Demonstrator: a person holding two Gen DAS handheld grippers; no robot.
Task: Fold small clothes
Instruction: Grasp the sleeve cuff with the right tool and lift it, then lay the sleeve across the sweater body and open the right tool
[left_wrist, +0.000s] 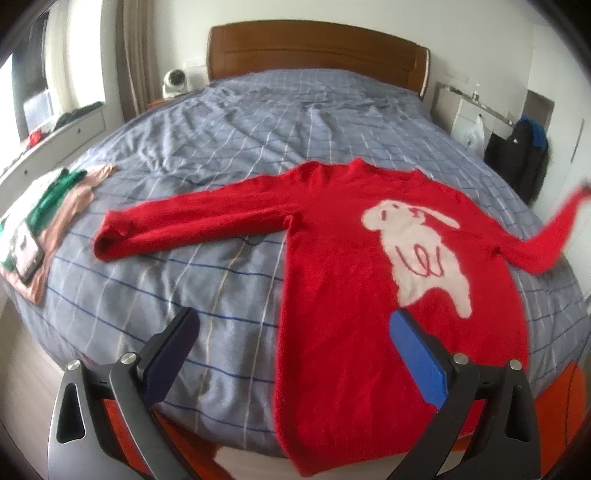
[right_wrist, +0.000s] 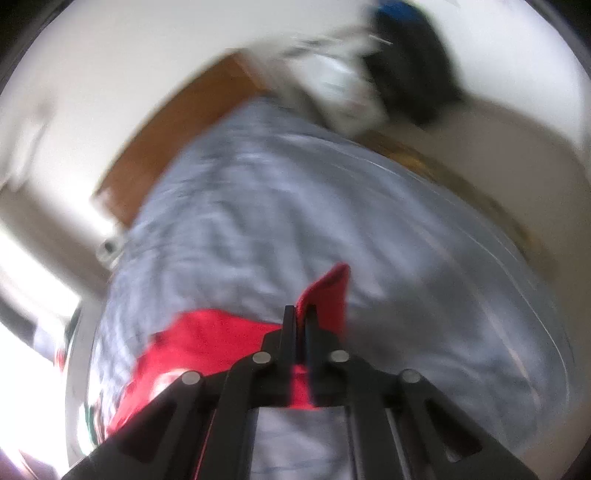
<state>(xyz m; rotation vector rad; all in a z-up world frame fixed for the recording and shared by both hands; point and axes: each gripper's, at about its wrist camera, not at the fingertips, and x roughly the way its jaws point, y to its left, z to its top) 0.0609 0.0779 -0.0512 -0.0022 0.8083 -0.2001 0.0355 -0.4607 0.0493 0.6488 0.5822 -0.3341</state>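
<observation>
A red sweater (left_wrist: 332, 266) with a white animal figure lies face up on the grey checked bed cover (left_wrist: 207, 140). Its left sleeve (left_wrist: 192, 221) stretches flat toward the left. Its right sleeve (left_wrist: 554, 236) is lifted off the bed at the right edge, blurred. My left gripper (left_wrist: 291, 332) hovers open over the sweater's lower left edge, holding nothing. In the blurred right wrist view, my right gripper (right_wrist: 301, 314) is shut on the red sleeve cuff (right_wrist: 328, 291), which sticks up between the fingers, with the sweater body (right_wrist: 199, 343) trailing down to the left.
A stack of folded clothes (left_wrist: 55, 206) in pink, green and white, with a phone (left_wrist: 26, 254) on top, lies at the bed's left edge. A wooden headboard (left_wrist: 314, 48) stands at the far end. A dark bag (left_wrist: 524, 155) hangs on the right by a cabinet.
</observation>
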